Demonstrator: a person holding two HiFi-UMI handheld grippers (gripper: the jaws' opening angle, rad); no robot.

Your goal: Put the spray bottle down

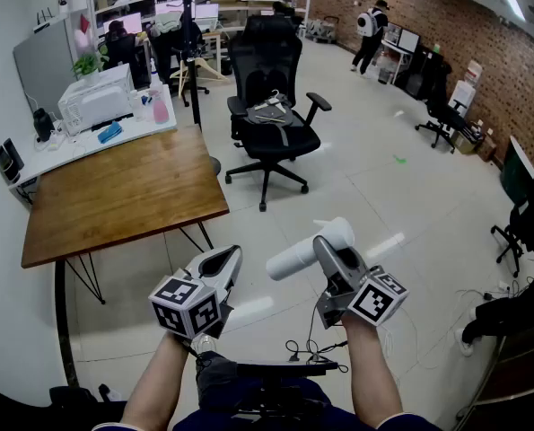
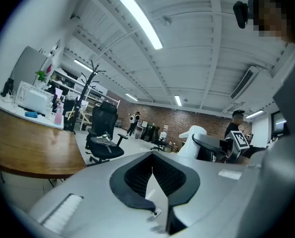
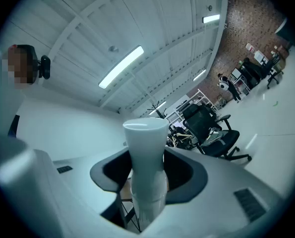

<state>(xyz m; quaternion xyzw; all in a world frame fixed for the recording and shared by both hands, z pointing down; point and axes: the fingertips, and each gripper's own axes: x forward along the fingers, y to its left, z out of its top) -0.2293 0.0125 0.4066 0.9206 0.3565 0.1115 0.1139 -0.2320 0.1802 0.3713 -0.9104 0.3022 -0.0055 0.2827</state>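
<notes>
While aloft, spray bottle [image 1: 293, 259] in right claw [image 1: 328, 248]

Wooden table [image 1: 123, 196] left; printer [image 1: 96, 101] on white desk [image 1: 65, 149] behind; black office chair [image 1: 271, 106] centre; person [image 1: 371, 30] near brick wall [image 1: 428, 12].

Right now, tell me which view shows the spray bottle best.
Head view: the whole spray bottle shows, held crosswise in the right gripper. The right gripper view shows only its body, seen lengthwise between the jaws; the left gripper view shows just a small white part.
</notes>
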